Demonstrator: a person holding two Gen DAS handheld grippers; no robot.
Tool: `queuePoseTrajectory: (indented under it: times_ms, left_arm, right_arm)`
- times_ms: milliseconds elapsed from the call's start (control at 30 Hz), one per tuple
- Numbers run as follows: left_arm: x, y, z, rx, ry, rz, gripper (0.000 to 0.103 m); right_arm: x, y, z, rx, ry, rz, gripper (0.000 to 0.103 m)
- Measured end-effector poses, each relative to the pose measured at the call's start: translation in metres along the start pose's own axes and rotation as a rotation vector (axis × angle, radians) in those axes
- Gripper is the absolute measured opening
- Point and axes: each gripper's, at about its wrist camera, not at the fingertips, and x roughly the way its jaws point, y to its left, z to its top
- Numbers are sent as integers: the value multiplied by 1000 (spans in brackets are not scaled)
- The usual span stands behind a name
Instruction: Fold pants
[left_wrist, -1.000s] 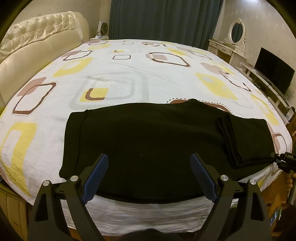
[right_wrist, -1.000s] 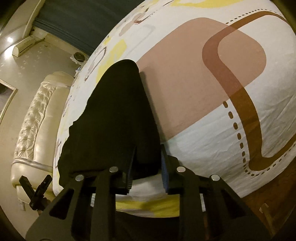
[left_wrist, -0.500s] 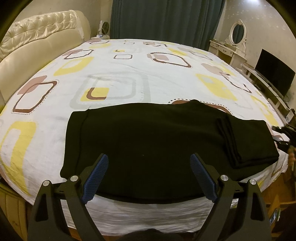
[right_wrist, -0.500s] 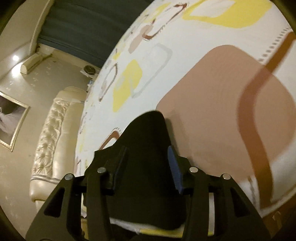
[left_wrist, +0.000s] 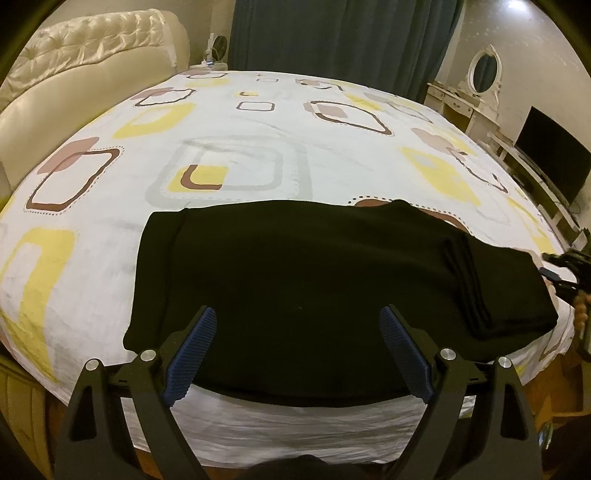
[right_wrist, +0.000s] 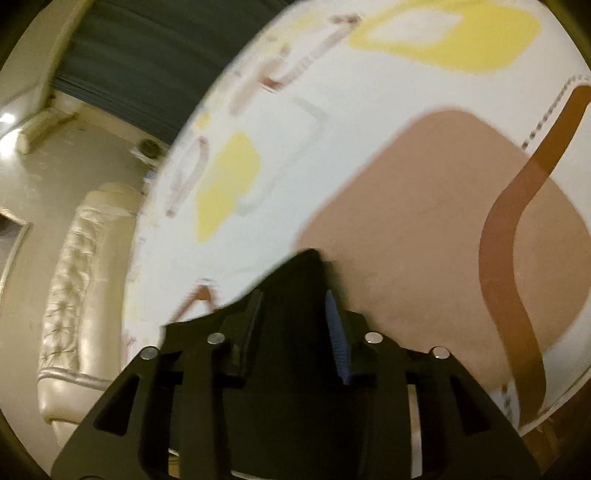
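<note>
Left tool: wide, nothing between the blue pads. It hangs over the near edge of the bed, at 6 o'clock in its own view, pointing across the mattress.

Pants: black, lying flat across the near part of the bed, long axis running 9 to 3 o'clock. Near edge sits right at the mattress edge between the left tool's fingers. Right end is doubled over, with stacked layers visible around 3–4 o'clock.

Right tool: narrow gap, black cloth of the pants filling the space between the pads and peaking up past the fingertips toward 12 o'clock. Frame is motion-blurred; cannot tell if the pads are actually clamped on the fabric. In the left view the right tool shows at 3 o'clock, just beside the folded end.

Bed sheet is white with yellow, brown and grey rounded squares. Cream tufted headboard at 10 o'clock, dark curtain at 12, dresser with oval mirror and a TV at 2 o'clock.
</note>
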Motion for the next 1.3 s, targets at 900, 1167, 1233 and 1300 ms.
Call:
queuePoseTrajectory:
  times_ms: [900, 1167, 1233, 1300]
  left_arm:
    - [41, 181, -6, -496, 176, -388, 87]
    - [65, 173, -4, -495, 187, -522, 80]
    - [68, 169, -3, -492, 178, -527, 70]
    - [73, 166, -3, -503, 202, -519, 40]
  right_arm:
    - [25, 2, -93, -81, 200, 116, 44]
    - [25, -1, -95, -81, 190, 129, 44]
    - [24, -2, -95, -77, 188, 130, 44]
    - [23, -2, -95, -75, 185, 132, 45]
